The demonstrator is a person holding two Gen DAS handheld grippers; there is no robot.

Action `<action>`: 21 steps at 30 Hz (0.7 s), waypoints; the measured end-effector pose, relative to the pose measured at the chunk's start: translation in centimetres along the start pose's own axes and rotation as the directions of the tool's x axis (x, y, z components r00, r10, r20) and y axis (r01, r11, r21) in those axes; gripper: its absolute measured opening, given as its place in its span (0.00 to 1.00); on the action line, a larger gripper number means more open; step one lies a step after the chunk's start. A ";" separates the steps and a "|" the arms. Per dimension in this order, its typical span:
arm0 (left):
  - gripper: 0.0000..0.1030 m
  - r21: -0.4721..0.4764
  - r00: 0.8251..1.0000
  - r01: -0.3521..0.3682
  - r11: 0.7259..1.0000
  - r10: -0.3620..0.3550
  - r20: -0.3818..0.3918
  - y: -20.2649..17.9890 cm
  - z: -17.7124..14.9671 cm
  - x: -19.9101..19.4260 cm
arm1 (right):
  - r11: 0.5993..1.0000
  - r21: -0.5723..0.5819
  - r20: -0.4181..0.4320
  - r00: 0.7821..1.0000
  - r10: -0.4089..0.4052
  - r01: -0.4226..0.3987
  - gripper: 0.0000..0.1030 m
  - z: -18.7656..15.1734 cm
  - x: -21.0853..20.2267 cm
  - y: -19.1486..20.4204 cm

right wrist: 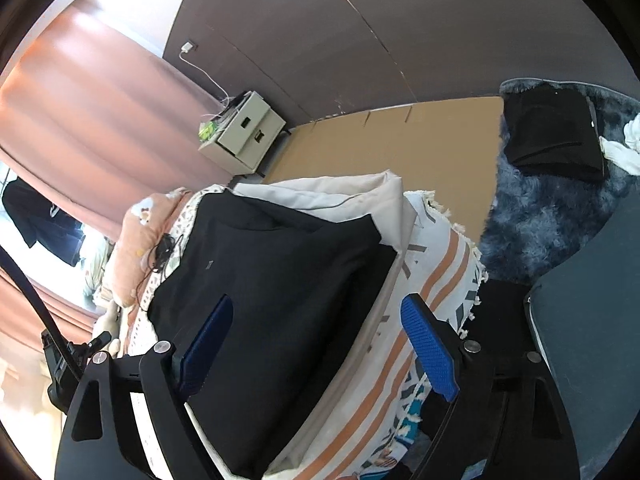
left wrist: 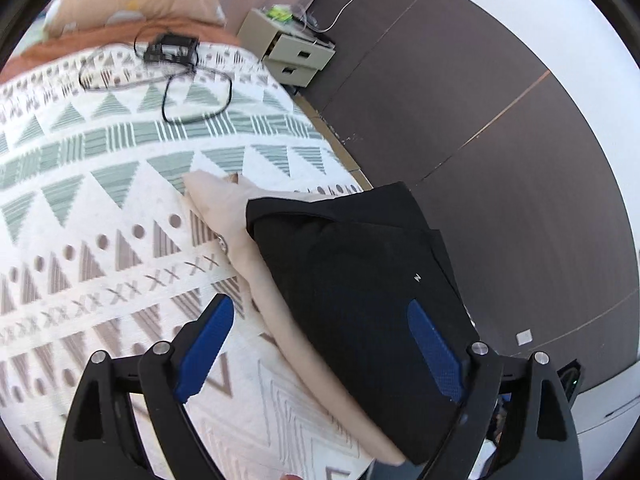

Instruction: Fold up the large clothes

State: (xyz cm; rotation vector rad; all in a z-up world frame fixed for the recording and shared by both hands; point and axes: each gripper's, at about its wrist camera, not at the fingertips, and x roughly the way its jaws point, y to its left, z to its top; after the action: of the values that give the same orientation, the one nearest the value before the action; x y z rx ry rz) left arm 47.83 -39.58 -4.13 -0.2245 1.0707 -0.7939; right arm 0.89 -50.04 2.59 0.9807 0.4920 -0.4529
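1. Black garment (left wrist: 352,280) is lying folded on a beige garment (left wrist: 240,216), near the bed (left wrist: 100,200) edge, forming a stack.
2. Left gripper (left wrist: 320,348) fingers are standing wide apart, gripping nothing.
3. Right gripper (right wrist: 316,344) fingers are likewise spread, empty.
4. Judgement: both are hovering released so the fold stays undisturbed.

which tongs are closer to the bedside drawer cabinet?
Cannot call it; both sets of tongs are far from the beige two-drawer bedside cabinet. Left tongs and right tongs both hover open over the folded black garment.
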 end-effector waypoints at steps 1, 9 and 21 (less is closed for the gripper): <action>0.88 0.009 1.000 -0.001 1.000 0.000 0.004 -0.4 0.1 -0.3 | 1.000 -0.007 0.000 1.000 0.001 -0.001 0.83 -0.2 -0.5 0.2; 0.88 0.105 0.997 -0.019 0.994 0.012 0.073 -2.3 -1.6 -7.6 | 0.998 -0.057 0.049 0.999 -0.008 0.010 0.83 -2.0 -5.6 2.0; 0.88 0.186 0.977 -0.099 0.978 0.059 0.207 -2.5 -5.6 -17.1 | 0.974 -0.190 0.105 0.989 -0.103 0.121 0.83 -5.9 -10.4 5.6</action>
State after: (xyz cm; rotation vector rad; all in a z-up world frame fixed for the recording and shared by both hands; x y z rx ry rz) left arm 37.85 -28.67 6.33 -0.0918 0.8011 -0.7810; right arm -5.38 -40.76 9.62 0.7406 0.4982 -0.5392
